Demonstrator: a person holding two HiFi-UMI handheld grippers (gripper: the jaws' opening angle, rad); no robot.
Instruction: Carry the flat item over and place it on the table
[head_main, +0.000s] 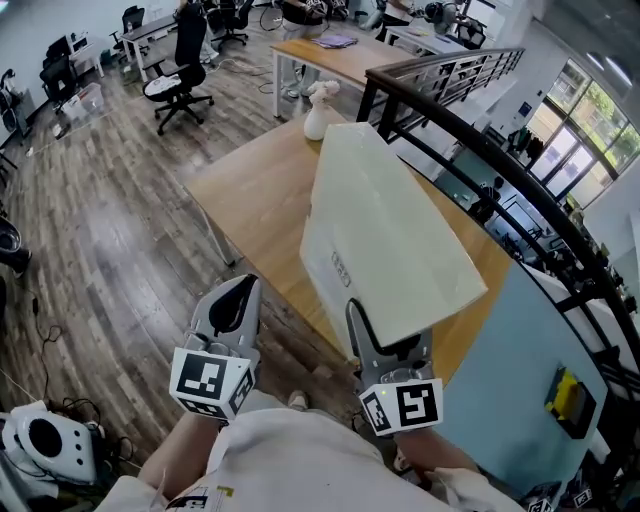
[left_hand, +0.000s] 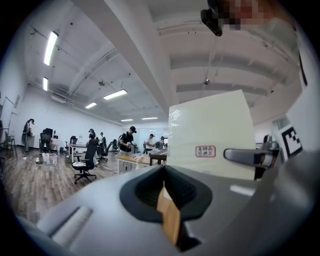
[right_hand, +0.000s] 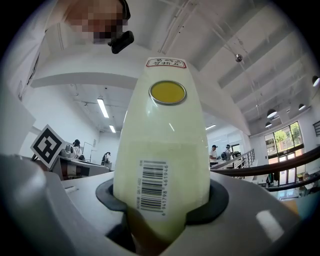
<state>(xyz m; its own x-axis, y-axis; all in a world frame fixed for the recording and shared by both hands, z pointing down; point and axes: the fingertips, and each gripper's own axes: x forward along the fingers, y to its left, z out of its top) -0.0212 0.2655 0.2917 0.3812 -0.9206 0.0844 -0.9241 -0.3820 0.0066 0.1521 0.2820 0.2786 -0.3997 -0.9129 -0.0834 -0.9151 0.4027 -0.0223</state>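
The right gripper (head_main: 385, 338) clamps the flat item (head_main: 390, 230) at its 6 o'clock edge, above the table (head_main: 255, 190). The left gripper (head_main: 235, 297) is closed and empty. Advance toward 12 o'clock, lower flat, then release.

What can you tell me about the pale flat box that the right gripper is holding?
The flat box is pale cream, smooth and slightly glossy, like coated cardboard. It carries a barcode label, a round yellow sticker and a small red-framed label. The right gripper clamps its near edge, so it stands tilted in the air above the wooden table. Nothing else touches it.
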